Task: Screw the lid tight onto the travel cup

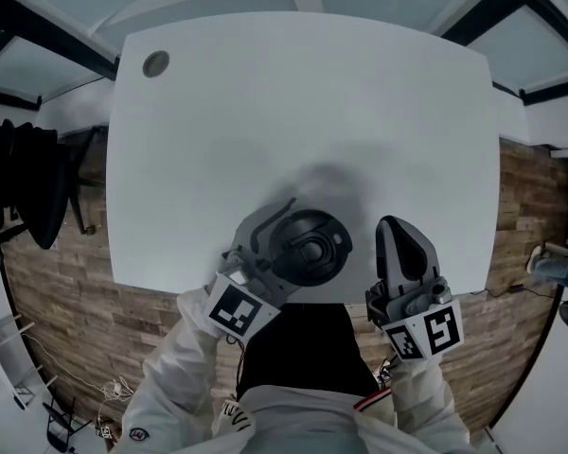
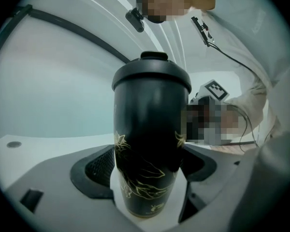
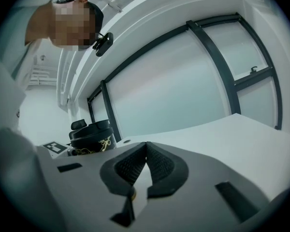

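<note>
near the front edge of the white tabletop (image 1: pixel 293 93) stands the black travel cup with gold line drawings (image 2: pixel 147 153), upright, its black screw lid with a flip cap (image 2: pixel 151 76) sitting on top. whether the lid is fully tightened cannot be told. the left gripper (image 2: pixel 149 175) is released, spread wide around the lower body of the cup, with a ribbed pad (image 2: pixel 99 166) just beside the wall on each side and no sign of pressing. to the right, apart from the cup, the right gripper (image 3: pixel 144 163) is clenched on nothing, its tips meeting, pointing out over the bare tabletop.

the step in hand looks like securing the cup body before the lid gets turned. to do it well, the left gripper should close squarely on the body, low and centred so the cup stays upright and does not spin. the right gripper would need to spread, come over from the right, and take the lid by its rim rather than the flip cap, then twist about the cup's own axis without pushing sideways, which could tip the cup near the edge.
</note>
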The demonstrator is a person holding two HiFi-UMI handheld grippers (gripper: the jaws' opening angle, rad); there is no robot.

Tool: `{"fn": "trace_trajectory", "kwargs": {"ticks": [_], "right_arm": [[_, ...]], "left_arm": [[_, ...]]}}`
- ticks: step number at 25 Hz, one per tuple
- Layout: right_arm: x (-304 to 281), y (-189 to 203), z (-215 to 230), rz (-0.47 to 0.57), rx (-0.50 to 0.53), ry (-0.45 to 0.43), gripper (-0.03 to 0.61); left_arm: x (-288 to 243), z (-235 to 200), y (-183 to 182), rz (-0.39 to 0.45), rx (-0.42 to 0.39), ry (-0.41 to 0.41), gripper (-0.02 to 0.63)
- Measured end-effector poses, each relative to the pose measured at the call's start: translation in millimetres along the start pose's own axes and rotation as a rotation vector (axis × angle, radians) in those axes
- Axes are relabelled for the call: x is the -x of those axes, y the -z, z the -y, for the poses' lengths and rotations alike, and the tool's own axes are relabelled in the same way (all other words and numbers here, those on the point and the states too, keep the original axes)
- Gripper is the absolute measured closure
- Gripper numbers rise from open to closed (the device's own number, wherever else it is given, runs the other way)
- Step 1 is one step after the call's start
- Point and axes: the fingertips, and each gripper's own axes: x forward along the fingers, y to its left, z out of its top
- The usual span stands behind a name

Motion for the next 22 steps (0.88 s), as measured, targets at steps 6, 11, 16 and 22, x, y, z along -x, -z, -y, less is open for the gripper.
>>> {"fn": "trace_trajectory", "kwargs": {"ticks": [6, 11, 16, 22], "right_arm": [[4.1, -9.3, -4.5, 0.033, -0.031, -0.072, 0.557], [1.9, -35.9, -33.5, 0.065, 0.035, -0.301, 0.554], [-5.2, -46.1, -70.3, 0.026, 0.033, -0.592, 0.235], [-11.2, -25.8, -118.1, -0.084, 0.205, -0.861, 0.118]], "left_arm": [[-2.7, 3.5, 0.5, 0.007, -0.005, 0.017, 0.219], [-2.7, 4.3, 0.7, 0.015, -0.013, 0.069, 0.221], [0.4, 5.7, 0.2, 0.020, -0.034, 0.168, 0.221], [2.7, 11.1, 3.0, 0.014, -0.055, 0.309, 0.221]]}}
